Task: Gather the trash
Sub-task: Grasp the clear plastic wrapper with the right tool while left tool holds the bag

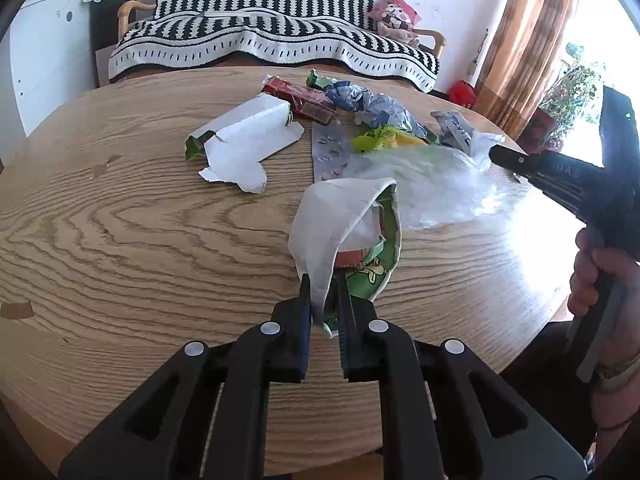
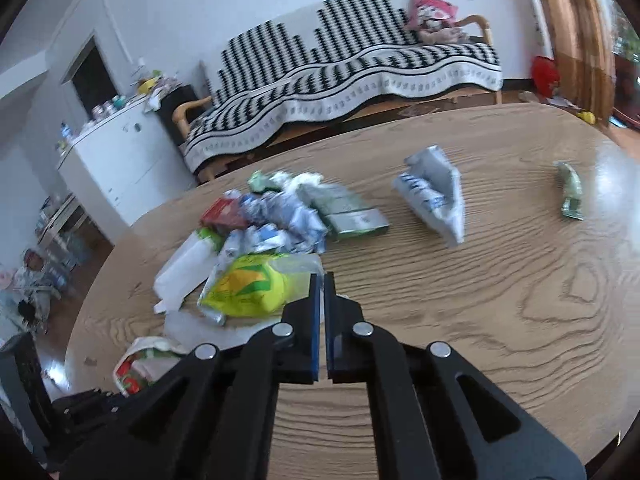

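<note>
Two views are examined, left wrist first. The left gripper is seen nearly closed, its jaws clamped on a torn white-and-green wrapper at the centre of the view, just above the fingertips. At 11 o'clock from it a flattened white carton is noted on the wooden table. A red box, a blister sheet and a clear plastic bag are found from 12 to 2 o'clock. At 3 o'clock the right gripper is seen reaching to the bag's edge, carried by a hand.

In the right wrist view the right gripper is seen with jaws fully together; whether a film of the bag is pinched cannot be told. A yellow-green packet lies at 9 o'clock, touching the fingertips. A crumpled blue-white pouch is noted at 1 o'clock and a small green wrapper at 2 o'clock, well apart.
</note>
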Tool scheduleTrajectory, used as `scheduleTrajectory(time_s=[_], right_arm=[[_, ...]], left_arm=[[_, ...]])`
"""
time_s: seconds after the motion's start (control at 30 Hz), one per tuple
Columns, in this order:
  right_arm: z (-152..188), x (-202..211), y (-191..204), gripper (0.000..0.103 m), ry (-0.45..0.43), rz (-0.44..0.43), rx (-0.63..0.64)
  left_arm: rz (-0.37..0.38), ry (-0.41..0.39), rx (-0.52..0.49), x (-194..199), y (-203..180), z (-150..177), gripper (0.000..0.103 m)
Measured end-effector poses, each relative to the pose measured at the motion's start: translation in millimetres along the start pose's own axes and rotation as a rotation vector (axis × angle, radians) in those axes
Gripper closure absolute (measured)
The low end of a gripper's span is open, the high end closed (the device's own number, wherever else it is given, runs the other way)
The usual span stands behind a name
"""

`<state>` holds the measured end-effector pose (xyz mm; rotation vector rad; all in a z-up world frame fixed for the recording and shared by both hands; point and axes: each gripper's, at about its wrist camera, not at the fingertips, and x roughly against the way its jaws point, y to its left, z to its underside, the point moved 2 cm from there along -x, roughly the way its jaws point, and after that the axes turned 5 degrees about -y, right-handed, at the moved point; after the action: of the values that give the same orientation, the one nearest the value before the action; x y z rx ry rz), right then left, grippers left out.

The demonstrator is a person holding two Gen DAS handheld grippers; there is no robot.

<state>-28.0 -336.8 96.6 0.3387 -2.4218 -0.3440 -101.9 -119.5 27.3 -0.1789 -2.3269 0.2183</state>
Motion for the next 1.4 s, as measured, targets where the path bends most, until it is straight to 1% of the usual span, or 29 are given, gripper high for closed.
scheduleTrajectory(time_s=[0.03, 0.1, 0.17, 0.2, 0.27, 0.3, 0.33, 0.37, 0.43, 0.47, 0.5, 0.53, 0.6, 0.67, 0.7, 0.73, 0.77, 0.8, 0.83, 0.87, 0.93, 1.0, 1.07, 1.17, 1.4], right_arm=[[-0.1, -0.4, -3.3, 0.100, 0.004, 0.000, -0.013], [2.2, -9.4, -12.5, 0.100, 0.060, -0.038, -0.070], [4.4, -14.1, -19.6, 0.100, 0.109, -0.044, -0.128], [5.0, -16.0, -20.4, 0.096, 0.126, -0.036, -0.130], [11.2, -22.2, -19.7, 0.053, 0.171, -0.022, -0.139], [14.5, -24.9, -18.4, 0.015, 0.192, -0.037, -0.155], [15.9, -24.1, -16.6, 0.013, 0.185, -0.072, -0.182], [15.9, -22.0, -13.3, 0.013, 0.178, -0.085, -0.182], [16.0, -18.9, -3.2, 0.013, 0.163, -0.074, -0.118], [16.2, -18.8, 2.0, 0.013, 0.161, -0.082, -0.094], [17.2, -19.1, 8.5, 0.013, 0.167, -0.117, -0.076], [17.5, -19.2, 11.4, 0.013, 0.172, -0.129, -0.064], [19.6, -22.3, 21.3, 0.014, 0.177, -0.121, -0.026], [20.6, -26.9, 23.8, 0.027, 0.180, -0.094, -0.014], [21.7, -31.7, 24.4, 0.040, 0.195, -0.087, -0.016], [22.8, -36.9, 24.0, 0.052, 0.214, -0.089, -0.024], [25.0, -42.0, 23.0, 0.059, 0.233, -0.091, -0.036], [27.2, -47.3, 22.0, 0.073, 0.256, -0.098, -0.052], [28.3, -50.1, 21.4, 0.085, 0.268, -0.104, -0.060], [28.6, -49.4, 20.8, 0.089, 0.265, -0.104, -0.061], [26.2, -42.7, 20.0, 0.095, 0.229, -0.095, -0.051], [21.6, -33.1, 17.5, 0.097, 0.176, -0.081, -0.039], [19.2, -28.1, 13.9, 0.097, 0.150, -0.074, -0.046], [19.0, -27.4, 8.3, 0.097, 0.159, -0.079, -0.067], [16.0, -25.0, 3.5, 0.097, 0.159, -0.089, -0.072]], left_arm=[[0.000, 0.002, 0.001, -0.4, 0.1, 0.1, 0.093], [0.001, 0.006, 0.004, -1.1, 0.5, 0.4, 0.093], [0.004, 0.007, 0.004, -1.5, 0.5, 0.3, 0.093], [0.003, 0.006, 0.005, -1.5, 0.5, 0.5, 0.093], [0.005, 0.003, 0.004, -1.7, 0.0, 0.2, 0.093], [0.004, 0.003, 0.002, -2.1, -0.3, 0.6, 0.093], [0.005, 0.004, 0.000, -2.5, -0.8, 0.7, 0.093], [0.006, 0.006, -0.003, -2.8, -1.0, 0.9, 0.093], [0.004, 0.006, -0.014, -3.4, -2.0, 1.6, 0.093], [0.005, 0.005, -0.018, -3.1, -2.4, 1.7, 0.093], [0.006, 0.004, -0.022, -3.1, -3.2, 1.7, 0.093], [0.006, 0.001, -0.027, -2.8, -4.1, 1.4, 0.093], [0.008, -0.006, -0.029, -2.4, -5.8, 0.5, 0.093], [0.009, -0.007, -0.029, -2.6, -6.8, -0.8, 0.093], [0.009, -0.006, -0.029, -2.8, -6.9, -0.5, 0.093], [0.008, -0.005, -0.030, -3.3, -7.1, -0.3, 0.093], [0.007, -0.004, -0.031, -3.5, -7.1, 0.3, 0.093], [0.006, -0.003, -0.030, -3.7, -6.6, 0.4, 0.093], [0.004, -0.002, -0.029, -3.8, -6.4, 0.5, 0.093], [0.003, -0.002, -0.027, -3.8, -5.9, 0.5, 0.093], [0.002, -0.002, -0.021, -3.6, -5.0, 0.6, 0.093], [-0.001, -0.002, -0.023, -4.1, -6.1, 0.9, 0.093], [-0.004, 0.001, -0.027, -5.0, -7.5, 1.3, 0.093], [-0.012, 0.000, -0.036, -5.4, -9.5, 1.8, 0.093], [-0.025, 0.000, -0.046, -6.8, -11.9, 2.1, 0.093]])
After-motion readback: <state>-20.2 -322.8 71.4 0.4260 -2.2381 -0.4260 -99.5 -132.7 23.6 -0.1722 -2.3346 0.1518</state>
